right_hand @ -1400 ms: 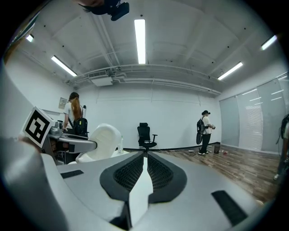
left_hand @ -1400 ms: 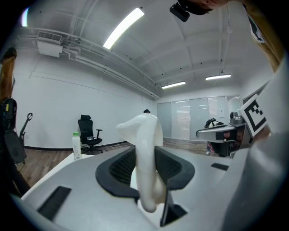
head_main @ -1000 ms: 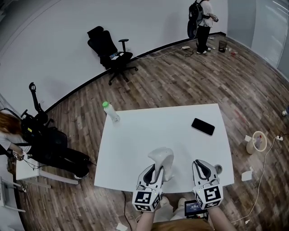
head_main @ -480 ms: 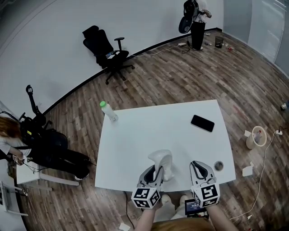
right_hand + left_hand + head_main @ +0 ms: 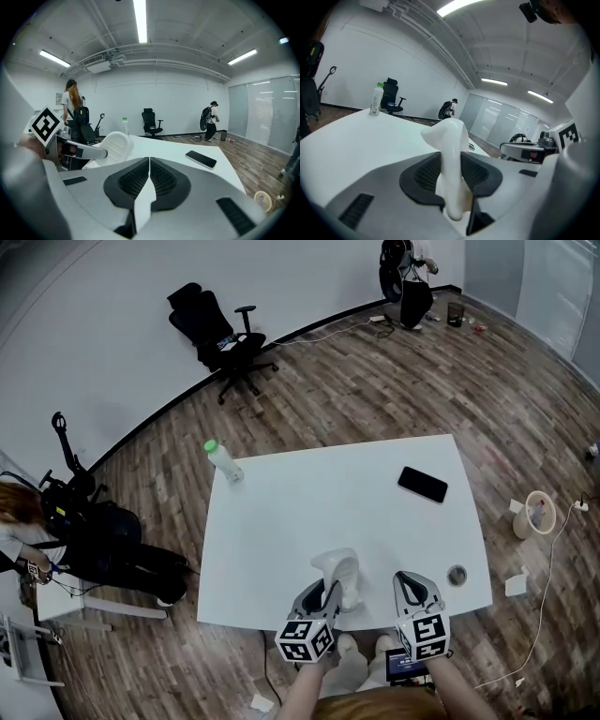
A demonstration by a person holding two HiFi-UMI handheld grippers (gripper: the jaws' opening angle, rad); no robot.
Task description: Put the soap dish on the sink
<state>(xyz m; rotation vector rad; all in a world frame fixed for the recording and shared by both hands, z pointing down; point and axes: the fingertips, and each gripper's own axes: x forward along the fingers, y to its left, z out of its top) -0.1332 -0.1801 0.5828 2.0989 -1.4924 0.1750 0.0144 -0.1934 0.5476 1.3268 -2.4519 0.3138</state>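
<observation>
The soap dish is white, with a curved ribbed tray, and is held up on edge over the near edge of the white table. My left gripper is shut on it. In the left gripper view the soap dish stands pinched between the black pads of the left gripper. My right gripper hangs beside it on the right, shut and empty. In the right gripper view the right gripper has its jaws together, with the soap dish off to the left. No sink shows in any view.
A black phone lies at the table's far right, a green-capped bottle stands at its far left corner, and a small round thing sits near the right front corner. An office chair and people are on the wooden floor.
Both grippers have sunk toward the table's near edge, side by side. The left one has rolled a little with the soap dish still in it.
</observation>
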